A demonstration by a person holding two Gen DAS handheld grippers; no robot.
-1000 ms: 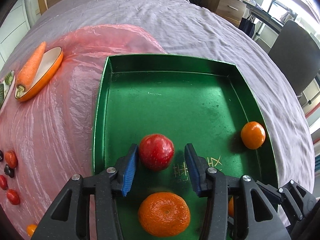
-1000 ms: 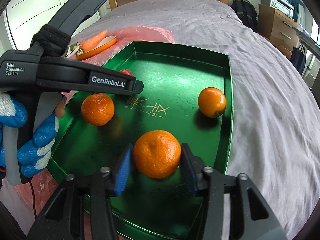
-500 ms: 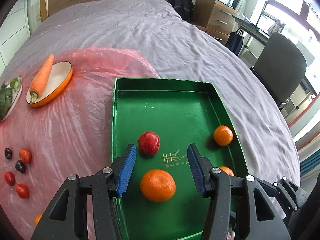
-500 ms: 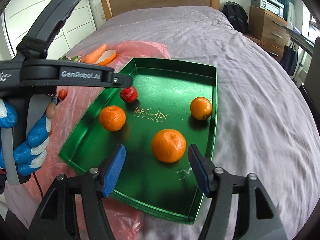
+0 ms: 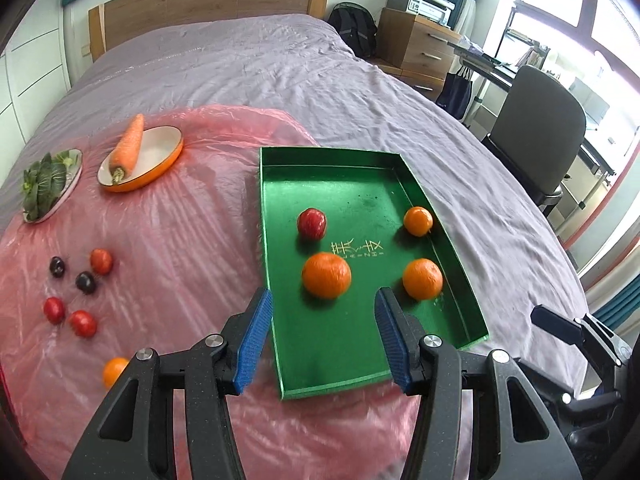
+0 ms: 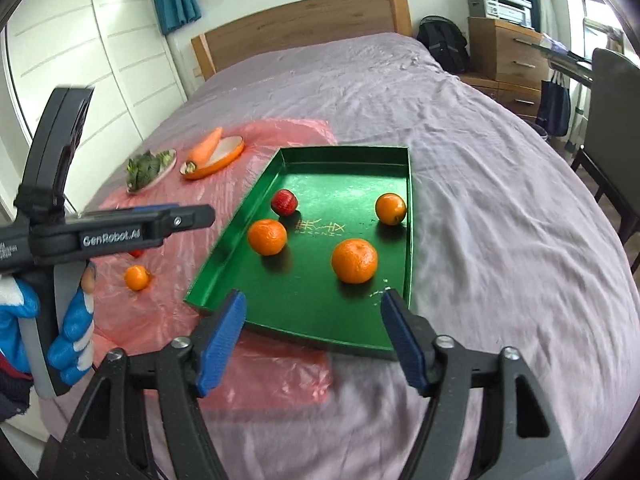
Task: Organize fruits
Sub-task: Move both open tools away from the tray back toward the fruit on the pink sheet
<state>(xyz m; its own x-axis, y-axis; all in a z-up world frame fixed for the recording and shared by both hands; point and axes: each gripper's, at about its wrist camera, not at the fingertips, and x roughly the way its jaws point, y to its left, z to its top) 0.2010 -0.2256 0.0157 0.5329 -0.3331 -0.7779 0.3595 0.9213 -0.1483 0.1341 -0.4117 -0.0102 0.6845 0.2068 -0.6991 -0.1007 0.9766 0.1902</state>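
**Both grippers empty above near end of tray**

Left gripper (image 5: 324, 340) and right gripper (image 6: 314, 336): jaws released, nothing between the pads. Both hang over the near edge of the green tray (image 5: 460, 264), clear of the fruit.

Risks, as I judge them: the tray sits on soft bedding and slick pink plastic (image 5: 168, 240), so a nudge could tilt it and roll the round fruit together. The two grippers are close enough to collide.

Tray holds, near to far: two large oranges (image 5: 326, 275) (image 5: 423, 279), the apple (image 5: 312, 223) toward its left wall, a small orange (image 5: 418, 221) at its right wall. Loose on the plastic: one orange (image 6: 137, 277), then small red and dark fruits (image 5: 86, 282).
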